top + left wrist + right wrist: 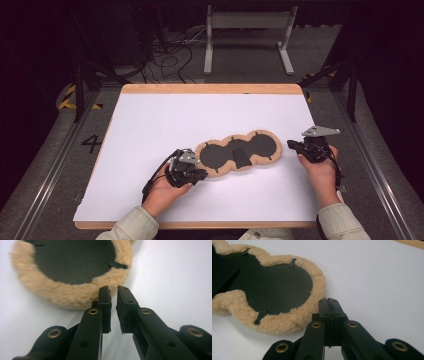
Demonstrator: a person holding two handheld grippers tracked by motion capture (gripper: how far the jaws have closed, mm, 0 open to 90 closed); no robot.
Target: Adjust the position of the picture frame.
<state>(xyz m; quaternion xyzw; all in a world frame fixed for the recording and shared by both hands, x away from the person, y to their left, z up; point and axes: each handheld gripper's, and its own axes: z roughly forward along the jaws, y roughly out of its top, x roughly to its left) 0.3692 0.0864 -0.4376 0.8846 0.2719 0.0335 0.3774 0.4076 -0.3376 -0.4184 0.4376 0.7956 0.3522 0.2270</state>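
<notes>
A flat pad (pixel 239 150) with three dark round lobes and a tan fleece rim lies on the white table top (pixel 165 125). My left gripper (pixel 202 174) sits at the pad's left end, its tips just short of the fleece. In the left gripper view the jaws (pixel 113 288) stand a narrow gap apart with nothing between them, pointing at the fleece rim (pixel 62 296). My right gripper (pixel 291 145) rests at the pad's right end. Its jaws (pixel 328 300) are pressed together on nothing, beside the fleece edge of the pad (pixel 274 287).
A small black flap (pixel 242 159) lies on the pad's middle lobe. The table's wooden edge (pixel 210 89) runs along the far side. Beyond it on the floor stand a grey metal frame (pixel 247 22) and loose cables (pixel 170 55).
</notes>
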